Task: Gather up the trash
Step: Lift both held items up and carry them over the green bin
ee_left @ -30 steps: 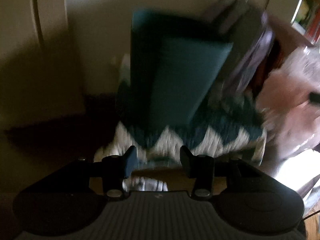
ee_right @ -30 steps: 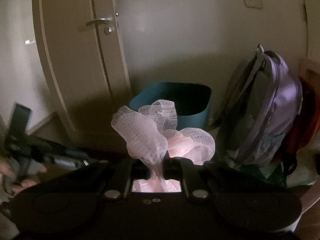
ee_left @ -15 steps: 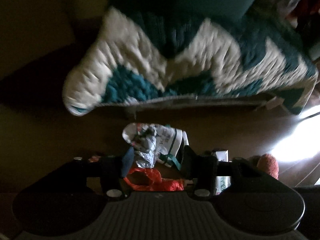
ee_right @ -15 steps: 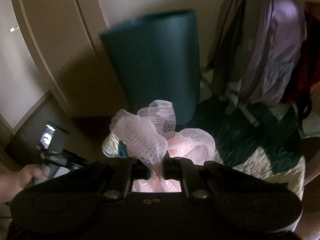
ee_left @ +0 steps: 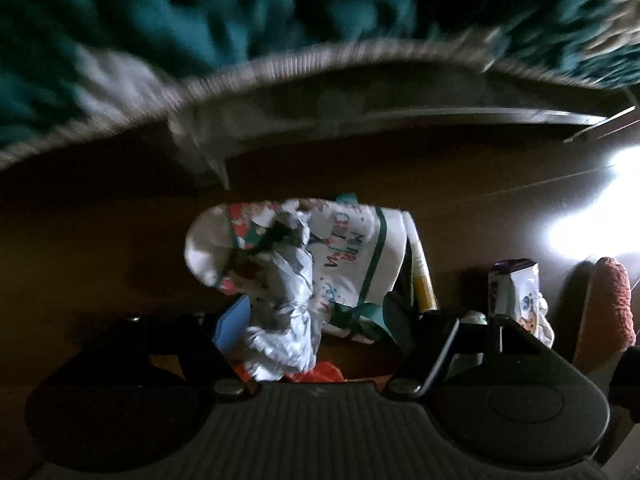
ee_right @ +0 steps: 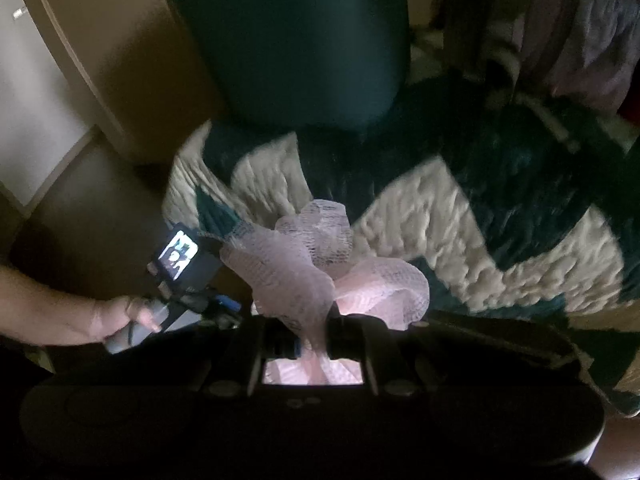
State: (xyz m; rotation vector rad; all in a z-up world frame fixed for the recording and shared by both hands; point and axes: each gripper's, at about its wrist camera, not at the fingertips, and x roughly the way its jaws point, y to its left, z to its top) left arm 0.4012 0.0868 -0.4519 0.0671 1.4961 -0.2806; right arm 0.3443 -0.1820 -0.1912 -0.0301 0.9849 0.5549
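My left gripper [ee_left: 314, 322] points straight down at a small trash pile on the dark floor, its jaws opening. A crumpled white wrapper [ee_left: 288, 320] lies between the fingers, with no pad clearly pressing on it. Behind it lies a white printed paper bag [ee_left: 352, 248] with a green ribbon, and a red wrapper [ee_left: 320, 372] lies under it. My right gripper [ee_right: 312, 336] is shut on a bunch of pink mesh netting [ee_right: 320, 276], held above the rug. A tall teal bin [ee_right: 296, 40] stands beyond it on the rug.
A teal and white zigzag rug [ee_right: 440, 208] covers the floor; its edge [ee_left: 280, 68] lies just past the pile. A yellow tube [ee_left: 422, 276], a small white packet [ee_left: 516, 292] and an orange knit thing [ee_left: 608, 300] lie right of the pile. A purple backpack [ee_right: 580, 40] leans behind.
Both grippers have dropped toward the floor. The left one tipped down from the bin to the trash pile and its jaws widened around the white wrapper. The right one still holds the netting.
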